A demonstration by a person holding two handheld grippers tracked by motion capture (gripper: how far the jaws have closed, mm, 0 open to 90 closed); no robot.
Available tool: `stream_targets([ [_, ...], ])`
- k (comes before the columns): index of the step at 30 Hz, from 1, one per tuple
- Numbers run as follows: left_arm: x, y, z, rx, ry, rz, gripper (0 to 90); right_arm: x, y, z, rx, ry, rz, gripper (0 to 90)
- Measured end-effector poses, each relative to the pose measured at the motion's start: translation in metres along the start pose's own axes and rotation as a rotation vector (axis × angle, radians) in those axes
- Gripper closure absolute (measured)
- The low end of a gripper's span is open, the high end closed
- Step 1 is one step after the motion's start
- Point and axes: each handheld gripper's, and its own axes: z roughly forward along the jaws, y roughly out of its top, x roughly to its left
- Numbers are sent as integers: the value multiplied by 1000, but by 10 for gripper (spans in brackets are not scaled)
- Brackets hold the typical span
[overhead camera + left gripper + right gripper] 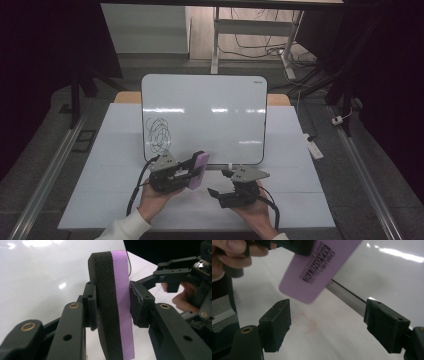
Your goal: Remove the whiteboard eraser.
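Here a white table (300, 200) stands on a grey floor in a dim room, cables trailing behind it. A whiteboard (210, 110) lies toward the table's far edge, with a black scribble (158, 132) near its front-left corner. The table's front strip and both sides are bare. The left gripper (192, 172) is clamped on a purple eraser (117, 312), held on edge at the board's front edge. The right gripper (220, 182), near the table's front edge, has its jaws wide apart, holding nothing.
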Motion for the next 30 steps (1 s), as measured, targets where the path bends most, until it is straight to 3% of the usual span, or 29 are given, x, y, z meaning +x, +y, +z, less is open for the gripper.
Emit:
stream_targets([
  [20,-10,-2,4,-31,-10,-1,608,20,1,27,11,41,78,213],
  [30,-14,-4,4,-58,-7,-5,609,22,2,27,-11,3,83,307],
])
